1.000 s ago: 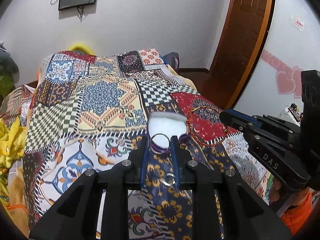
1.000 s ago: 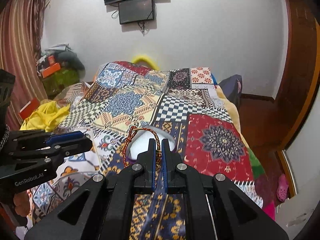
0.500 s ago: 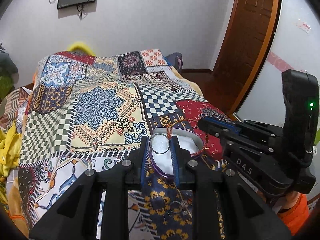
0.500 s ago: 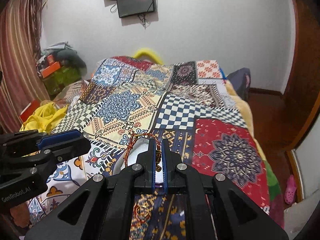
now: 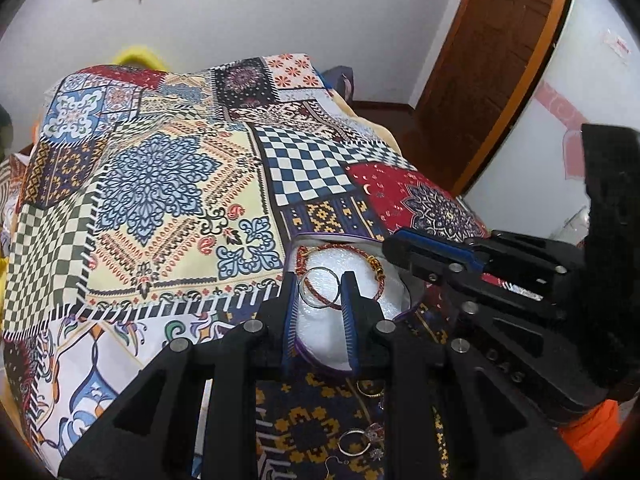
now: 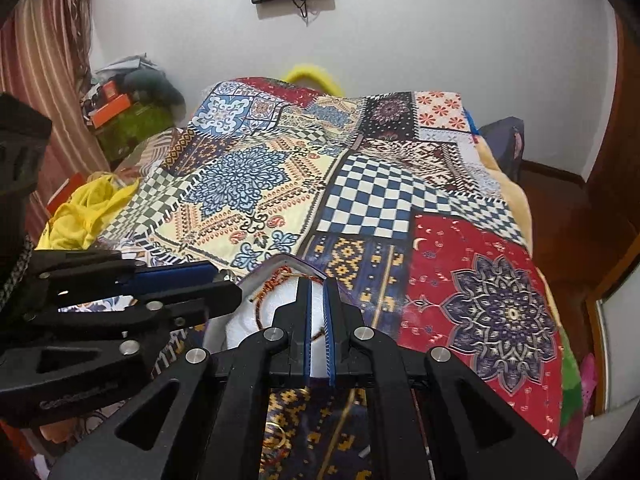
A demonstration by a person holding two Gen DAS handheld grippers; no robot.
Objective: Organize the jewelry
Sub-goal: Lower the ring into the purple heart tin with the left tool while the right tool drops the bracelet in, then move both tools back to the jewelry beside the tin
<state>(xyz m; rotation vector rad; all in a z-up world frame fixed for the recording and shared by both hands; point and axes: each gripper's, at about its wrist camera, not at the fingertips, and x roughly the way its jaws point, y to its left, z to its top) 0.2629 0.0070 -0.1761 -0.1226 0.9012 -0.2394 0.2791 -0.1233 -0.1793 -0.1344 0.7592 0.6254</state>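
Observation:
A purple-rimmed box with a white foam lining (image 5: 320, 330) lies on the patterned bedspread. My left gripper (image 5: 320, 290) is shut on a silver ring (image 5: 319, 289) and holds it over the foam. A red and gold bracelet (image 5: 340, 252) lies on the foam, partly behind the ring. My right gripper (image 6: 318, 294) stands over the same box (image 6: 248, 326); its jaws are slightly parted and the bracelet (image 6: 272, 284) lies on the foam just left of them. It enters the left wrist view (image 5: 404, 246) from the right.
Loose rings and earrings (image 5: 360, 440) lie on the bedspread (image 5: 160, 200) near me, below the box. A gold ring (image 6: 276, 440) also shows under the right gripper. Yellow cloth (image 6: 84, 212) lies at the bed's left edge. A wooden door (image 5: 500, 60) stands to the right.
Both grippers have come down over the box. The right gripper's jaws have parted and the bracelet now lies on the foam. The left gripper still holds the silver ring.

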